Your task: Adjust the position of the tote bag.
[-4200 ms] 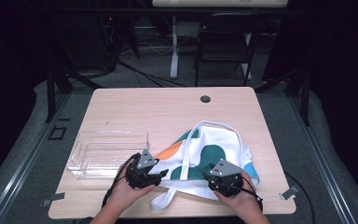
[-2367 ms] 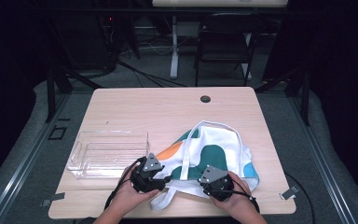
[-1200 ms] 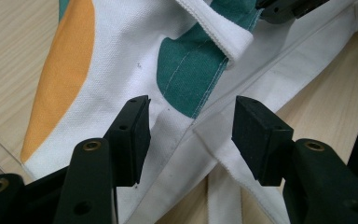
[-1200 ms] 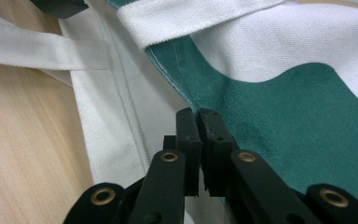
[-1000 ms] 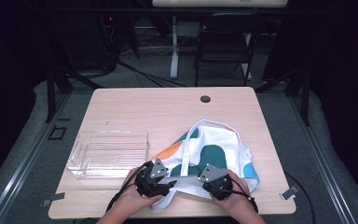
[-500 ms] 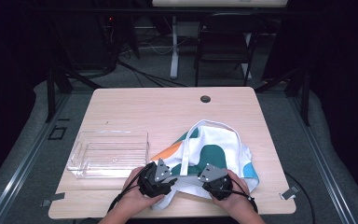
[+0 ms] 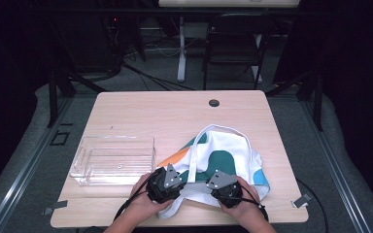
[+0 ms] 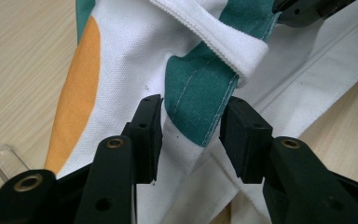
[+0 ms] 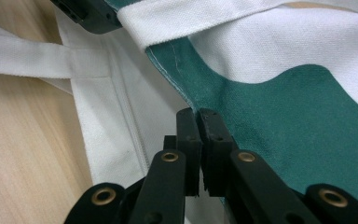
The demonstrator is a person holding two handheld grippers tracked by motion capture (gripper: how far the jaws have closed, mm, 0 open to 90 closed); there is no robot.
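The left gripper [image 8: 191, 135] has just been closing: its jaws have come in around a fold of the white canvas tote bag w/ green, orange and blue shapes [image 7: 223, 160], but aren't clamped yet. In the left gripper view a green-edged flap sits between the pads [image 8: 149, 130] w/ a gap showing at each side, so it's not gripped so far. The right gripper [image 9: 199, 154] sits w/ jaws pressed tight on the bag's edge, where green print meets white lining. Compared w/ the high view approx a second ago, the left hand has shifted only slightly toward the bag; the right hasn't moved.

Judgement: w/ one side pinned and the other about to be caught, the person looks set to lift or spread the bag's mouth. Early stage.

Bag lies crumpled on the near right part of the light wooden table [image 7: 165, 111], its white strap [image 7: 209, 133] looped across the top. The clear plastic rectangular tray [image 7: 114, 160] sits just beside the left hand [image 7: 143, 201], near enough to get knocked. The strap crossing the fold in the left gripper view could get pinched along w/ the flap. A dark round cable hole [image 7: 214, 103] is far off.
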